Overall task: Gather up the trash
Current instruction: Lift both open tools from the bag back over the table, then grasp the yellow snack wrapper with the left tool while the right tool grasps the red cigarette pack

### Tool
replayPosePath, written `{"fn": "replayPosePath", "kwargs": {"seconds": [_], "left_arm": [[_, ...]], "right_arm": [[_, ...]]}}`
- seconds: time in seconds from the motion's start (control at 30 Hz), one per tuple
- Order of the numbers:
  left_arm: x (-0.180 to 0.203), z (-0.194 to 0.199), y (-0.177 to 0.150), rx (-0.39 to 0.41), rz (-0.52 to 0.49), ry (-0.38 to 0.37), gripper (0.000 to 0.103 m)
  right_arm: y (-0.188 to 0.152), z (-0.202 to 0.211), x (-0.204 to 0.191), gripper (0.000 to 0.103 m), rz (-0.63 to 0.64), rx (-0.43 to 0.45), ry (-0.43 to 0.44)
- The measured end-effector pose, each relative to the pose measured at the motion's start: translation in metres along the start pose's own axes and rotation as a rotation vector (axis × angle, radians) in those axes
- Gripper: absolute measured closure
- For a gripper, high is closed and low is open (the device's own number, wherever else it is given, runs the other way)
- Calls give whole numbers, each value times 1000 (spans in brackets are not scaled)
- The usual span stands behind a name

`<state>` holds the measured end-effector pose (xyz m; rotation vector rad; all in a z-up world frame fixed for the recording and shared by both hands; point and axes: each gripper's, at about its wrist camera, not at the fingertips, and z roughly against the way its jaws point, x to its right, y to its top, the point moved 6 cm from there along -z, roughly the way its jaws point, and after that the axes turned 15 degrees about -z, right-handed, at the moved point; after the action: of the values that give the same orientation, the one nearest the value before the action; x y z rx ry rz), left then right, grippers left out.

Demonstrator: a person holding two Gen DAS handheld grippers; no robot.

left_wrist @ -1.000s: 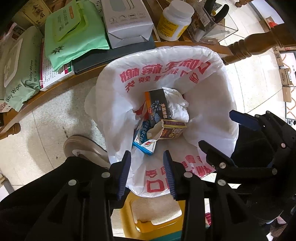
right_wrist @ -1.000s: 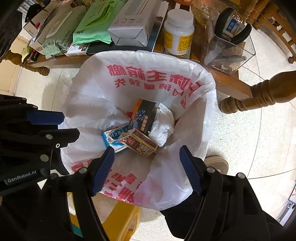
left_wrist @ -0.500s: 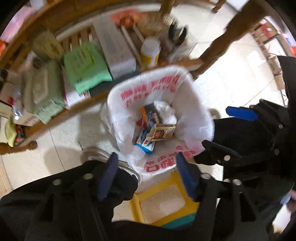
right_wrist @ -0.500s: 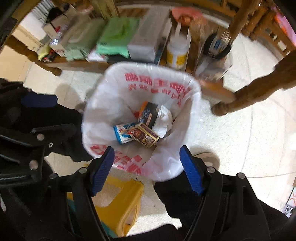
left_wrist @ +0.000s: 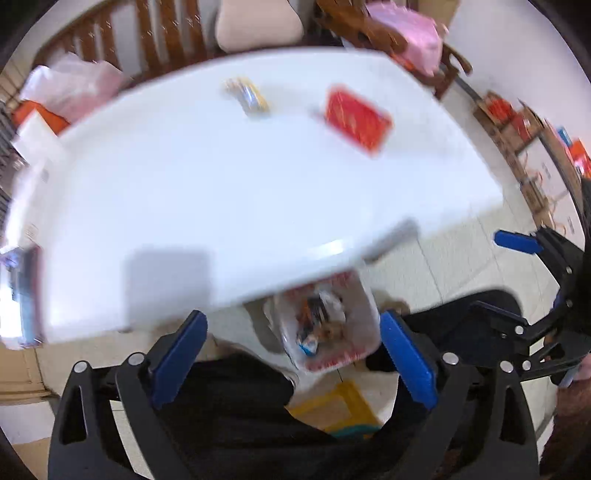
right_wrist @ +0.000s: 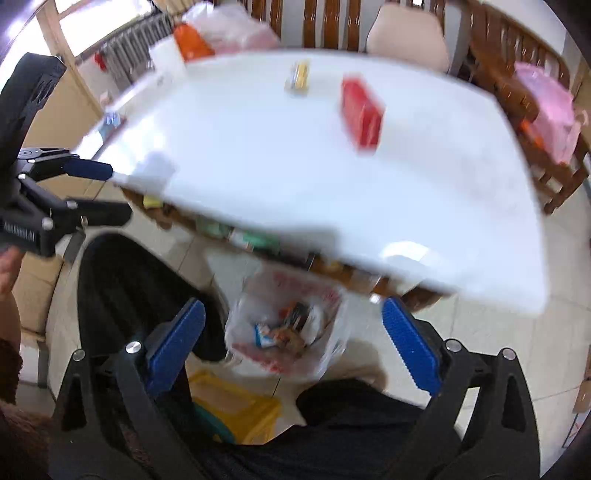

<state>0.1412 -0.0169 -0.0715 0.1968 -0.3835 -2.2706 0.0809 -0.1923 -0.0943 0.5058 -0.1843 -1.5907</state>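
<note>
Both views are blurred by motion. A white-lined trash bin (left_wrist: 328,325) with several boxes and crumpled paper in it stands on the floor below the table edge; it also shows in the right wrist view (right_wrist: 288,328). On the white table (left_wrist: 221,192) lie a red box (left_wrist: 356,120) and a small yellow packet (left_wrist: 247,94), both far from me; the red box (right_wrist: 362,110) and the packet (right_wrist: 299,77) show in the right wrist view too. My left gripper (left_wrist: 291,354) is open and empty above the bin. My right gripper (right_wrist: 291,343) is open and empty.
Wooden chairs (right_wrist: 406,33) ring the far side of the table. Pink plastic bags (right_wrist: 550,107) sit at the right, an orange and white pile (left_wrist: 44,114) at the left. A yellow stool (right_wrist: 236,406) stands by the bin. A shelf of packets (right_wrist: 251,236) runs under the tabletop.
Both grippers have risen from just over the bin to above table height, so the tabletop has come into view. The left jaws have opened wider. The right jaws stay open.
</note>
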Motion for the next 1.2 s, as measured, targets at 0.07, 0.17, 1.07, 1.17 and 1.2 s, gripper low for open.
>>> {"fn": "replayPosePath", "kwargs": {"seconds": [0.07,0.17,1.07,1.17,1.2], "left_arm": [[-9,20,19,17,10,3,9],[-19,44,50,33,-9,58,8],[-80,-40,195,-89,50,25,8],[-89,-59,202,-108,63,14,8],[-90,-63,203,-113,67,11,8]], "right_arm": [[25,21,0,8,26,47,-25],[58,44,-1,8,67,104,-63],[190,12,16,8,114,100,-67],[194,-3,20,8,124,84,-85],[195,-8,21,8,127,77,-85]]}}
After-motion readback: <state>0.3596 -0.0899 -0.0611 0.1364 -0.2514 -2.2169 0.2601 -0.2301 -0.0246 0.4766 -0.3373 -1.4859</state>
